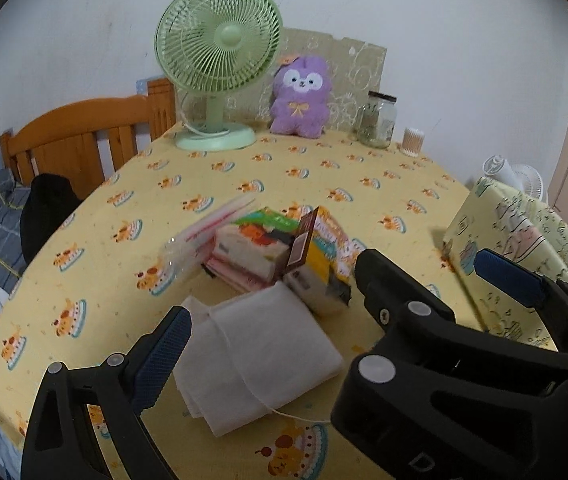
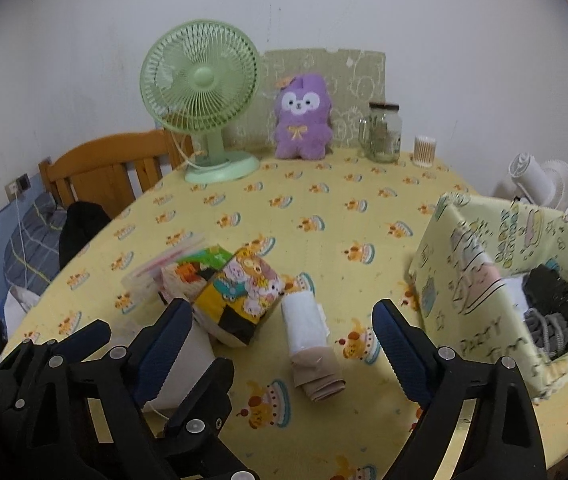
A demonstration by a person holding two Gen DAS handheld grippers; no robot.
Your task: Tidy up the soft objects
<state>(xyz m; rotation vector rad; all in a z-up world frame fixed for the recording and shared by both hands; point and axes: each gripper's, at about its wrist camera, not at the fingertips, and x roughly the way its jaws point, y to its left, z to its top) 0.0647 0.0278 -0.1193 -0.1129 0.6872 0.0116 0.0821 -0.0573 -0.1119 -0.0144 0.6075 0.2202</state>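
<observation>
**Both tools apart above the soft goods on the worktop**

My left tool [image 1: 280, 292] hangs with its jaws apart over a folded white cloth [image 1: 260, 356] near the front edge of the worktop [image 1: 284, 172]; nothing is gripped. My right tool [image 2: 280, 312] also stands wide and clamps nothing, and a rolled white and beige bundle [image 2: 311, 344] lies on the worktop between its fingers. Just behind the cloth sits a heap of patterned tissue packs [image 2: 236, 292], touching one another, with a clear zip bag [image 1: 200, 236] at the heap's left. A fabric storage box [image 2: 495, 280] stands at the right edge and holds dark and grey items. Along the back edge stand a green fan [image 1: 216, 68], a purple plush toy [image 1: 301, 96], a glass jar [image 1: 379, 120] and a tub of cotton swabs [image 1: 412, 141].
</observation>
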